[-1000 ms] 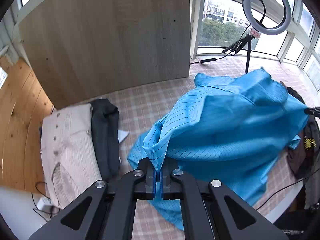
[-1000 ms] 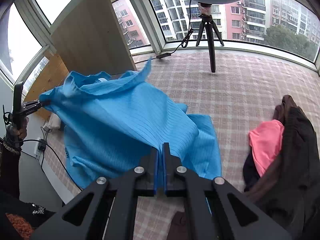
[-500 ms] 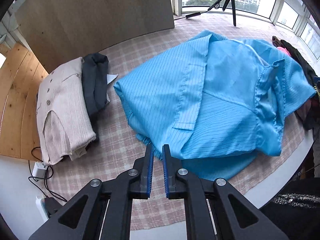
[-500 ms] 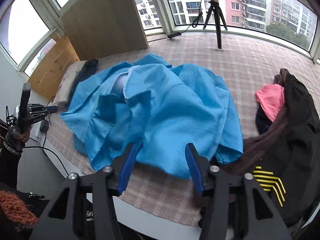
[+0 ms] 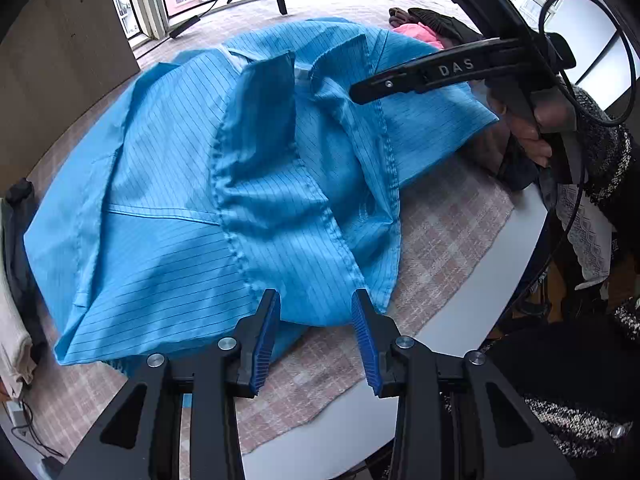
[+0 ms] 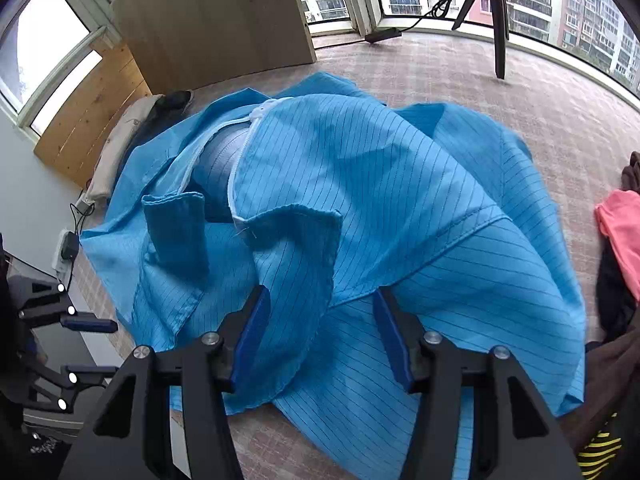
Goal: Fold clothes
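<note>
A blue pinstriped jacket point(image 5: 248, 168) lies spread and rumpled on the checked tablecloth point(image 5: 448, 224); it also shows in the right wrist view point(image 6: 380, 200), with its white zipper open. My left gripper point(image 5: 316, 312) is open, its blue pads just above the jacket's near hem, holding nothing. My right gripper point(image 6: 320, 312) is open and hovers over the jacket's collar and shoulder area, empty. The right gripper's finger point(image 5: 420, 76) shows in the left wrist view above the jacket's far right side.
A beige cardigan point(image 6: 120, 148) and a dark garment point(image 6: 172, 102) lie folded at the left. A pile with a pink item point(image 6: 620, 232) and dark clothes sits at the right. A tripod point(image 6: 496, 20) stands at the back. The table's white edge point(image 5: 472, 312) is near.
Both grippers let go of the jacket, which dropped flat onto the table. The left gripper opened wide and swung right toward the near hem; the right gripper moved in over the jacket.
</note>
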Tool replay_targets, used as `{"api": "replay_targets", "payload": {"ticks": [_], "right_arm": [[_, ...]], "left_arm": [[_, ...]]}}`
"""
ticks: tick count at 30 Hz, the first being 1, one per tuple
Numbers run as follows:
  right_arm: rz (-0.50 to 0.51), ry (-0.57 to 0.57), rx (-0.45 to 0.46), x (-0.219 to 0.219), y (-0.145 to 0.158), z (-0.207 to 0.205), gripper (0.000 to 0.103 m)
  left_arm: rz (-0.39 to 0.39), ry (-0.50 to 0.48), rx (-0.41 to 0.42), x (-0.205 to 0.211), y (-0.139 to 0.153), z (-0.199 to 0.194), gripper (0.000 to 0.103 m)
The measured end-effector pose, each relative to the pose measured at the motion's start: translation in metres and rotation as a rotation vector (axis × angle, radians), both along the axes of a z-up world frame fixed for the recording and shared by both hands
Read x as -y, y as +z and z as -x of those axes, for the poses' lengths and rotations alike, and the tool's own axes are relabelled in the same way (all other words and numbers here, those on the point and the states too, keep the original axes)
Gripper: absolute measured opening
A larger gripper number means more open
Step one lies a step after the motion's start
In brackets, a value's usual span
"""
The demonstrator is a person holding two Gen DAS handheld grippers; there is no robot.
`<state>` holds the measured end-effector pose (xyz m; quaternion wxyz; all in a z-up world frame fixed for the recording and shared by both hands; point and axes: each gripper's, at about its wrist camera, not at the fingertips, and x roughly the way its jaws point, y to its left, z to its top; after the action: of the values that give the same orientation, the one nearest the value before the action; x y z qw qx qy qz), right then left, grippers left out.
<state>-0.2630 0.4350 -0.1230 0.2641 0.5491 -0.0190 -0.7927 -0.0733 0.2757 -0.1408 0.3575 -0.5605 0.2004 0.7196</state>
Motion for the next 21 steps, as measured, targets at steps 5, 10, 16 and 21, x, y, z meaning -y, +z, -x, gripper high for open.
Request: {"api": "replay_targets", "payload": {"ticks": [5,10,16,21], "right_arm": [[0.017,0.069,0.001,0.007,0.017,-0.009,0.003],[0.128,0.055,-0.031,-0.002,0.057,-0.007,0.003],[0.065,0.079,-0.004,-0.003,0.048,0.001,0.005],[-0.016,0.082,-0.007,-0.004,0.014,-0.004,0.047]], "left_arm": [[0.031,-0.055,-0.018,-0.010,-0.002,-0.023,0.036],[0.010,-0.026,0.065,0.000,-0.009,-0.032,0.041],[-0.003,0.121,0.136,-0.003,-0.038,-0.019,0.042],[-0.015,0.242,0.205,-0.001,-0.064,-0.001,0.027]]}}
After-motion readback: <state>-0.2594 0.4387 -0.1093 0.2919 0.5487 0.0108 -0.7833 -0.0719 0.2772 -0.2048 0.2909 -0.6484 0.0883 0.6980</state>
